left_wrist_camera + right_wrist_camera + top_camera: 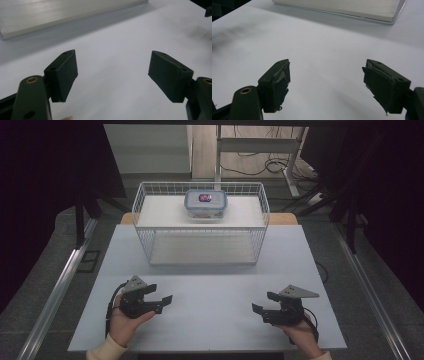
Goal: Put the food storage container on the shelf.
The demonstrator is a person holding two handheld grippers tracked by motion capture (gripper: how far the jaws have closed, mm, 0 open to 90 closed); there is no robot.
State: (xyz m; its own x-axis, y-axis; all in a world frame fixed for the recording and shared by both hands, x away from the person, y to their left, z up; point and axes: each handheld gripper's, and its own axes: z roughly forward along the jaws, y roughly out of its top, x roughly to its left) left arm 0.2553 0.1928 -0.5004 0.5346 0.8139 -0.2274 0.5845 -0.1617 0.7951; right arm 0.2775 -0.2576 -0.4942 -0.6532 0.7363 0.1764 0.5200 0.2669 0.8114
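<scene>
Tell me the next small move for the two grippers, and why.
Probably carry both forward toward the wire basket. The left gripper and right gripper sit open on the near table, holding nothing, while the lidded container stands on the basket's upper shelf, well beyond them.

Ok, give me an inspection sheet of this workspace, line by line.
Surface: pale table, bare between the hands.
Job's things: lidded plastic food container on the top shelf of a white wire rack at the table's far side; lower shelf bare.
Clutter: nothing seen.
Grippers: left claw and right claw low over the table's near edge, pointing inward, jaws open, nothing between them; right pads look frayed.
Cables: a black cable trails from each claw; more cables on the floor behind.
Surroundings: metal rails either side, a frame leg beyond the rack.
</scene>
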